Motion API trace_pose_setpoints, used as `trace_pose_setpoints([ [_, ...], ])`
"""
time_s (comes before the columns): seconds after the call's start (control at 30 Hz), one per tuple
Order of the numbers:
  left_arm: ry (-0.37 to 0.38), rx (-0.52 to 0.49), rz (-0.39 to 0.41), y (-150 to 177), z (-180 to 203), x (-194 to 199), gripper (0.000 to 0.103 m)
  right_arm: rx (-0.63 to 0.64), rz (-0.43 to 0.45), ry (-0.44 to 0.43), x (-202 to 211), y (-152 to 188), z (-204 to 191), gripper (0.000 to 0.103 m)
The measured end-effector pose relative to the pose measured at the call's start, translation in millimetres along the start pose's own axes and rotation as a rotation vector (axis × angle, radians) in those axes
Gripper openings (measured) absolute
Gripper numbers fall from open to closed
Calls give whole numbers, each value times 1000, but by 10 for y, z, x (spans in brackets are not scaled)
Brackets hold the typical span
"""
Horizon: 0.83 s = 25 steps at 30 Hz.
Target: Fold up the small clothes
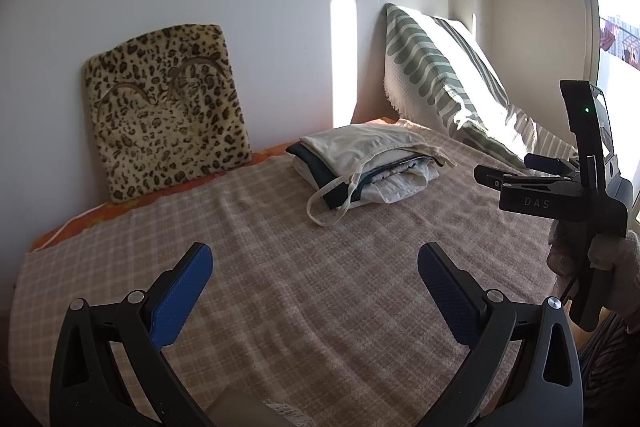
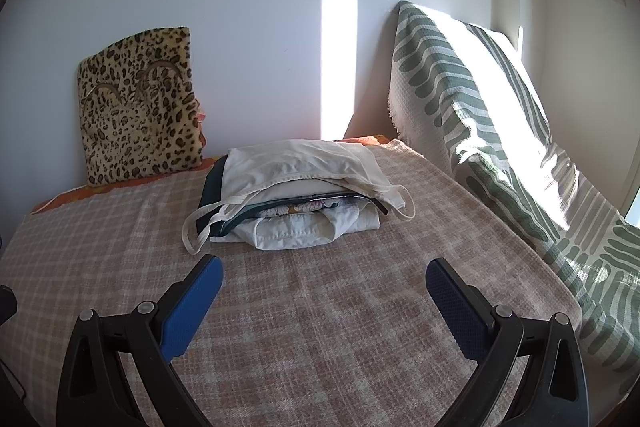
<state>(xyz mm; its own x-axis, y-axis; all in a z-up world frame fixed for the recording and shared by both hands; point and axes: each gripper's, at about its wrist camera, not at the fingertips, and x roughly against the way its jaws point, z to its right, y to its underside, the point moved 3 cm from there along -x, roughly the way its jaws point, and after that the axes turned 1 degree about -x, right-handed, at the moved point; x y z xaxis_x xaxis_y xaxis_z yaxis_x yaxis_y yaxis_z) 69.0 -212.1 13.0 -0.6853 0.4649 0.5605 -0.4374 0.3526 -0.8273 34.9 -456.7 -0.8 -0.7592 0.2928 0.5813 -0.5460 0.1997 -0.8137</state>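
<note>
A stack of folded small clothes (image 1: 368,163) lies on the checked beige bed cover (image 1: 280,267) near the wall, with a cream strappy top on it and dark and white pieces beneath. It also shows in the right wrist view (image 2: 300,187), straight ahead. My left gripper (image 1: 316,259) is open and empty above the cover, well short of the stack. My right gripper (image 2: 324,271) is open and empty, just in front of the stack. The right gripper's body shows in the left wrist view (image 1: 560,195) at the right, held by a gloved hand.
A leopard-print cushion (image 1: 164,107) leans on the white wall at the back left. A green-and-white striped pillow and throw (image 2: 480,115) line the right side of the bed. An orange sheet edge (image 1: 80,219) shows along the wall. A window (image 1: 616,47) is far right.
</note>
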Motion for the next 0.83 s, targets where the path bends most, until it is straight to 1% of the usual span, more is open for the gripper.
trace_pose_setpoints([
  [0.73,-1,1,3,10,11,5,102,2,-1,-4,-16,8,-25,103],
  [0.83,-5,3,7,-52,16,10,102,2,-2,-4,-15,13,-37,103],
])
